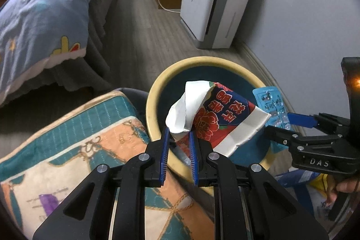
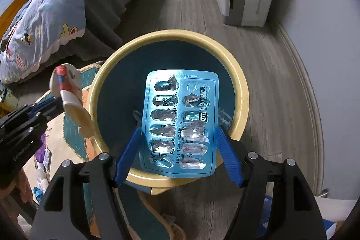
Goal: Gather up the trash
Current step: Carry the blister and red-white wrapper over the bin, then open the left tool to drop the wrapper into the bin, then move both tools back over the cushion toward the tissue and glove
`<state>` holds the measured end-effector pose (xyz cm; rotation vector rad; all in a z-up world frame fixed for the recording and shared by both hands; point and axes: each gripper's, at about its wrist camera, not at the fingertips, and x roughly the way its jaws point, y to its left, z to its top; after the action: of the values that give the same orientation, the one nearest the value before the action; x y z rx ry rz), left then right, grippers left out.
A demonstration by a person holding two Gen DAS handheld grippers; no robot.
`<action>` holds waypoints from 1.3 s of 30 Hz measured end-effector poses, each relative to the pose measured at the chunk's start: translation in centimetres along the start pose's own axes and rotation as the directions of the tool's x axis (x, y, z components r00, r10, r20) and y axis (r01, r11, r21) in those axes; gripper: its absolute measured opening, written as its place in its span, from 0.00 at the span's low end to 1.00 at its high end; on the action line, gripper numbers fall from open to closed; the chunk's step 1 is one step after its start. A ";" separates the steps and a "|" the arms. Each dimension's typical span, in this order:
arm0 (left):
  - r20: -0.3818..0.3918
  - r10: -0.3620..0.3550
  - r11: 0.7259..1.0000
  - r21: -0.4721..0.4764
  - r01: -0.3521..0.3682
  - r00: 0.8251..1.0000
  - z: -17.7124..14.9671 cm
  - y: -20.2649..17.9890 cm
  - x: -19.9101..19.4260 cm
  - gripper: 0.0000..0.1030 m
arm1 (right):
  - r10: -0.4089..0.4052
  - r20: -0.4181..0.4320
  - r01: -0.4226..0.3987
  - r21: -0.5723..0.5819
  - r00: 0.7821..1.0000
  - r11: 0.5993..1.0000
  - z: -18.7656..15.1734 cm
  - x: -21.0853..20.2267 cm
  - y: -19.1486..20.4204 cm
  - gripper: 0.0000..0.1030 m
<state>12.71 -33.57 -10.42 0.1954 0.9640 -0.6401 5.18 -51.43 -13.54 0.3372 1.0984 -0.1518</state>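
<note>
Over the open mouth of the yellow-rimmed bin, both pieces of trash hang ready to drop. The left gripper pinches the crushed paper cup between narrow jaws above the near rim; the right gripper, jaws spread wide, flanks the empty blister pack.

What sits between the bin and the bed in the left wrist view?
Left wrist view: a patterned cushion abuts the bin rim on that side; beyond it, bare wood floor runs to the bed. Nothing else lies in that stretch.
</note>
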 end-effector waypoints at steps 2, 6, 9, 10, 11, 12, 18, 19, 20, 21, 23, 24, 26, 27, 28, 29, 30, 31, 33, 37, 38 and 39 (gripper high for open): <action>0.012 0.001 1.000 0.010 -0.001 1.000 0.0 0.1 0.1 0.17 | -0.006 0.014 0.006 -0.006 1.000 1.000 0.1 -0.1 0.1 0.66; 0.037 0.015 1.000 0.009 -0.015 0.999 0.0 0.4 -0.5 0.32 | -0.018 0.056 0.017 0.012 0.998 1.000 0.5 -0.7 0.1 0.67; 0.060 0.029 0.999 0.012 -0.030 0.998 0.1 0.6 -1.3 0.49 | -0.019 0.080 0.018 0.015 0.997 1.000 0.8 -1.2 0.4 0.75; 0.069 0.036 0.999 0.015 -0.037 0.997 0.0 0.6 -1.7 0.49 | -0.022 0.087 0.021 0.010 0.996 1.000 0.9 -1.3 0.6 0.76; 0.072 0.040 0.999 0.015 -0.041 0.997 0.0 0.7 -1.9 0.49 | -0.024 0.092 0.023 0.003 0.995 1.000 0.9 -1.5 0.8 0.78; 0.072 0.044 0.999 0.015 -0.045 0.996 -0.1 0.9 -2.1 0.52 | -0.025 0.093 0.025 -0.001 0.995 1.000 1.0 -1.6 1.0 0.80; 0.107 0.080 0.997 -0.022 -0.078 0.991 -0.7 2.3 -4.7 0.81 | -0.034 0.098 0.036 -0.016 0.995 0.999 1.1 -2.3 2.0 0.93; 0.116 0.090 0.996 -0.033 -0.087 0.989 -0.9 2.7 -5.4 0.83 | -0.036 0.101 0.038 -0.021 0.994 0.999 1.1 -2.5 2.2 0.94; 0.125 0.103 0.994 -0.043 -0.099 0.987 -1.1 3.1 -5.9 0.86 | -0.036 0.103 0.039 -0.024 0.994 0.999 1.2 -2.7 2.5 0.94; 0.133 0.117 0.992 -0.052 -0.111 0.984 -1.4 3.4 -6.5 0.88 | -0.037 0.106 0.041 -0.031 0.994 0.999 1.2 -2.9 2.8 0.94; 0.151 0.147 0.988 -0.070 -0.138 0.977 -1.9 4.2 -7.9 0.90 | -0.042 0.111 0.047 -0.047 0.993 0.998 1.1 -3.2 3.4 0.94; 0.156 0.160 0.986 -0.074 -0.150 0.975 -2.2 4.6 -8.6 0.90 | -0.047 0.114 0.055 -0.062 0.992 0.997 1.1 -3.4 3.7 0.94; 0.158 0.180 0.983 -0.075 -0.170 0.971 -2.5 5.2 -9.7 0.90 | -0.054 0.121 0.064 -0.081 0.991 0.995 0.9 -3.9 4.2 0.94; 0.160 0.191 0.981 -0.074 -0.181 0.968 -2.7 5.6 -10.3 0.90 | -0.051 0.125 0.062 -0.085 0.991 0.994 0.7 -4.3 4.6 0.94; 0.163 0.204 0.978 -0.071 -0.195 0.965 -3.1 6.1 -11.2 0.90 | -0.045 0.129 0.056 -0.083 0.991 0.995 0.6 -4.6 4.8 0.94; 0.163 0.211 0.977 -0.068 -0.203 0.964 -3.5 6.5 -11.9 0.91 | -0.036 0.134 0.046 -0.077 0.990 0.996 0.4 -5.0 5.1 0.94; 0.163 0.219 0.976 -0.058 -0.212 0.962 -4.0 6.9 -13.0 0.91 | -0.019 0.137 0.028 -0.064 0.990 0.998 0.2 -5.5 5.3 0.94; 0.162 0.223 0.975 -0.048 -0.218 0.961 -4.5 7.1 -13.8 0.91 | -0.004 0.138 0.011 -0.050 0.990 0.999 0.0 -6.0 5.7 0.94; 0.167 0.244 0.970 -0.021 -0.244 0.955 -5.5 7.7 -16.0 0.91 | 0.025 0.141 -0.022 -0.027 0.990 0.999 -0.3 -7.0 6.5 0.94; 0.178 0.287 0.956 0.008 -0.293 0.941 -8.3 8.9 -19.9 0.92 | 0.066 0.168 -0.057 -0.056 0.984 0.997 -1.1 -9.0 9.6 0.94; 0.174 0.297 0.953 0.007 -0.303 0.939 -8.9 9.3 -20.7 0.92 | 0.066 0.173 -0.053 -0.076 0.983 0.996 -1.4 -9.3 10.5 0.94; 0.169 0.304 0.951 0.001 -0.309 0.937 -9.6 9.8 -21.4 0.92 | 0.066 0.179 -0.048 -0.107 0.982 0.993 -1.8 -9.7 12.0 0.94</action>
<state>3.06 -12.67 0.35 0.3056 0.7426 -0.3754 2.69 -40.00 -3.32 0.2570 0.9105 -0.0732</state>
